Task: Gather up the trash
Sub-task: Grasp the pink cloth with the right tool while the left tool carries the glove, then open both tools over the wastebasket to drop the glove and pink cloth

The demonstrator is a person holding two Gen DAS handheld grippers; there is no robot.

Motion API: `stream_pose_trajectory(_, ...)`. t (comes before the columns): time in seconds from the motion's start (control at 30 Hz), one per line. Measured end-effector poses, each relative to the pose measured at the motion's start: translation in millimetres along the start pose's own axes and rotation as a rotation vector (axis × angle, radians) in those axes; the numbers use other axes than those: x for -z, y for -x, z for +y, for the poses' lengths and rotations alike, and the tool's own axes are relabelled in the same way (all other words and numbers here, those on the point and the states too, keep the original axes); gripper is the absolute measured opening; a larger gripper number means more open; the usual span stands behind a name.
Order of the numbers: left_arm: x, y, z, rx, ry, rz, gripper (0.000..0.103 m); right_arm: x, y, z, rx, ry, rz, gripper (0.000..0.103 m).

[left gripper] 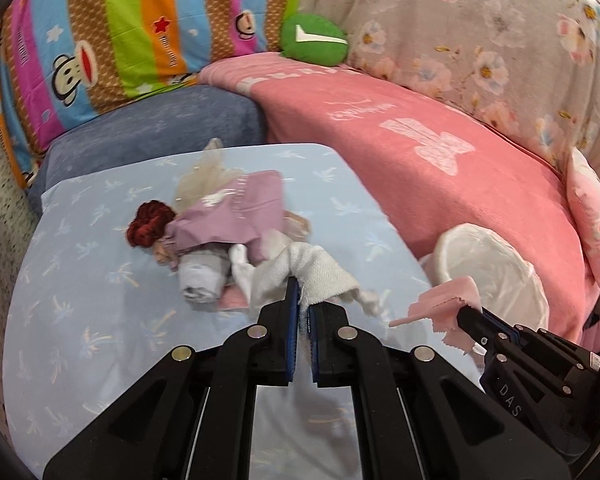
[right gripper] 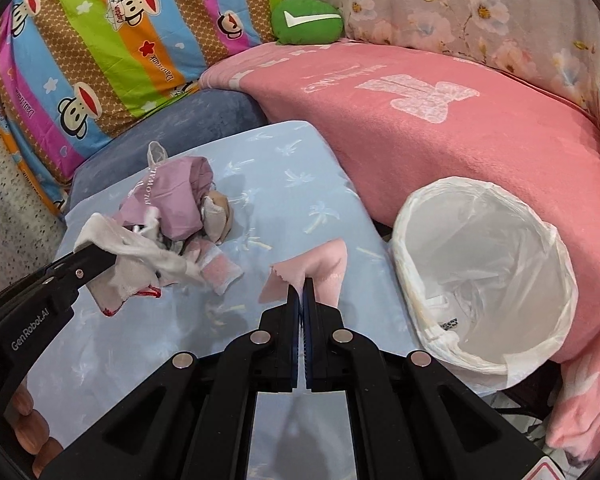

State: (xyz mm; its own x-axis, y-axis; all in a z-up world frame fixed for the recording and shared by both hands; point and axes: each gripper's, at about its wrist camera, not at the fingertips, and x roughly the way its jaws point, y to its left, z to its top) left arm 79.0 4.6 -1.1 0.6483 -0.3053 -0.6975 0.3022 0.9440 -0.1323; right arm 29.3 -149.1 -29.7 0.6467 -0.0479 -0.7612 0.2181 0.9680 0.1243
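Observation:
My left gripper (left gripper: 303,298) is shut on a white cloth rag (left gripper: 316,272), held just above the light blue table (left gripper: 100,320); it also shows in the right wrist view (right gripper: 100,254) with the rag (right gripper: 140,256) hanging from it. My right gripper (right gripper: 302,286) is shut on a pink cloth (right gripper: 320,268), left of the bin; it also shows in the left wrist view (left gripper: 466,314) with the pink cloth (left gripper: 444,304). A pile of trash lies on the table: a purple bag (left gripper: 236,216), a dark red scrunchie (left gripper: 148,224), a grey roll (left gripper: 204,280). The white-lined bin (right gripper: 484,272) stands open at the right.
A pink blanket (right gripper: 440,128) covers the sofa behind the table and bin. A green cushion (right gripper: 306,20), a striped monkey-print quilt (right gripper: 100,40) and a floral cover (right gripper: 480,12) lie at the back. A blue-grey cushion (left gripper: 160,128) borders the table's far edge.

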Motion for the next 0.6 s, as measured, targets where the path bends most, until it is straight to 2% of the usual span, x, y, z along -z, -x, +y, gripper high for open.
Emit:
stream_pose_trajectory(0.43,-6,-21,-88,0.148,-0.140,0.028,0.005,10,23,-98,0.119,-0.158,-0.036,0.001)
stream_pose_trajectory(0.6,-10,-29,-122,0.182,-0.199,0.036,0.005,14,26,-130,0.153,-0.212,-0.046,0.001)
